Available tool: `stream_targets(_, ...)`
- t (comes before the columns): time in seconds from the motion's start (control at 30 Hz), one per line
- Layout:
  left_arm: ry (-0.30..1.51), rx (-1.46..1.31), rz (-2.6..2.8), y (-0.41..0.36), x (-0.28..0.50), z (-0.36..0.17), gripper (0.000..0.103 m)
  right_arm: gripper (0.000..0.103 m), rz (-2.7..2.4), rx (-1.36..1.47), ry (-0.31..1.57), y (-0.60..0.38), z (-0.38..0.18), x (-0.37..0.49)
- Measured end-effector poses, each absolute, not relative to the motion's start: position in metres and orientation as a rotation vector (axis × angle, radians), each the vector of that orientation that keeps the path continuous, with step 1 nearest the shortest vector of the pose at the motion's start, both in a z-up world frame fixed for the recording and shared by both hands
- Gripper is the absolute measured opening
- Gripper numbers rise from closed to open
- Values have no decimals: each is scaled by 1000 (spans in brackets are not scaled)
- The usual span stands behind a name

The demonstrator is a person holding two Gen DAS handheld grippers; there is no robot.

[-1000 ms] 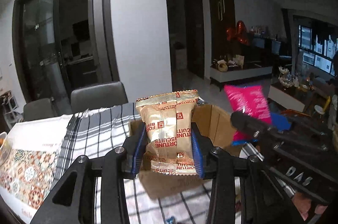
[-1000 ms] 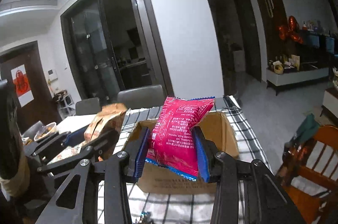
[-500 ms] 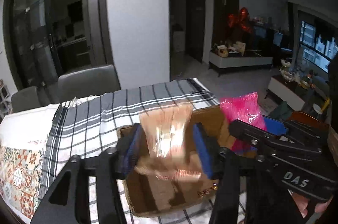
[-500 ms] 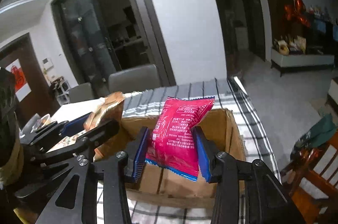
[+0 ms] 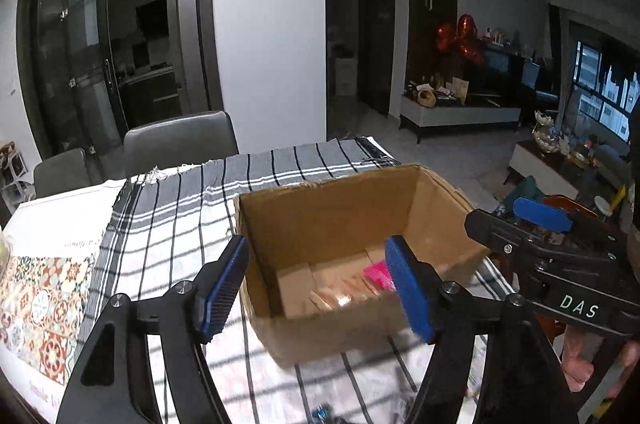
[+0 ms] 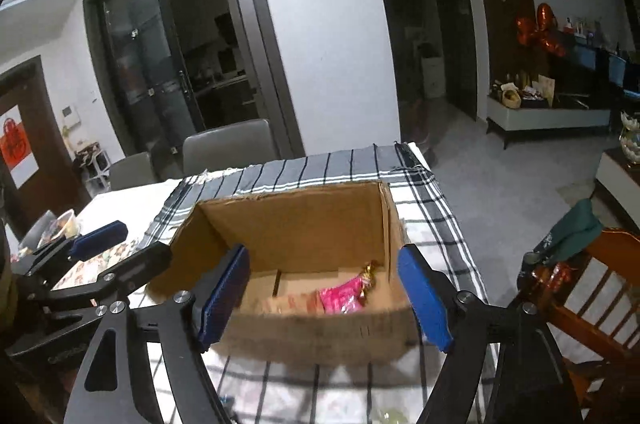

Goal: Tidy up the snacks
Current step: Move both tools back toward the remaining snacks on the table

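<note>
Two snack packets lie on the floor of an open cardboard box (image 6: 288, 224): a bright pink packet (image 6: 344, 298) toward its right side, and a tan biscuit packet (image 5: 340, 298) just beside it on the left, the two touching or nearly so. The box sits on a black-and-white checked cloth (image 5: 168, 212) over a table, near the table's far corner.

We hold both tools above the box's near edge. The left gripper (image 5: 316, 292) has just been opening and its blue pads stand apart with nothing between them; the same goes for the right gripper (image 6: 324, 298). Each appears at the edge of the other's view, close alongside.

We judge the risks modest but real. Both grippers hang low over the near wall, so pulling back carelessly could catch the cardboard and drag or tip the light box. The two tools sit close enough to knock together. The loose cloth could slide if the box is shoved.
</note>
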State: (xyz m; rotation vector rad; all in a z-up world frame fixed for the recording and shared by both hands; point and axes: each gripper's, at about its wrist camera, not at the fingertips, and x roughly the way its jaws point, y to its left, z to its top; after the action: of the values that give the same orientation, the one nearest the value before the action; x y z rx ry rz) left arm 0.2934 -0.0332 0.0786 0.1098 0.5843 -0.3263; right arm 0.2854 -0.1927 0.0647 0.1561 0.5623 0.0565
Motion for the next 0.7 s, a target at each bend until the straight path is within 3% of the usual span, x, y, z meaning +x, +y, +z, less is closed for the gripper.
stream_targets(0.43,489,203,-338,-42,205,84,69,77,49,182,522,-205,61,201)
stream_targets(0.7,507,242,-385,-52,172,61,70,77,14,172,542,-210,39,163)
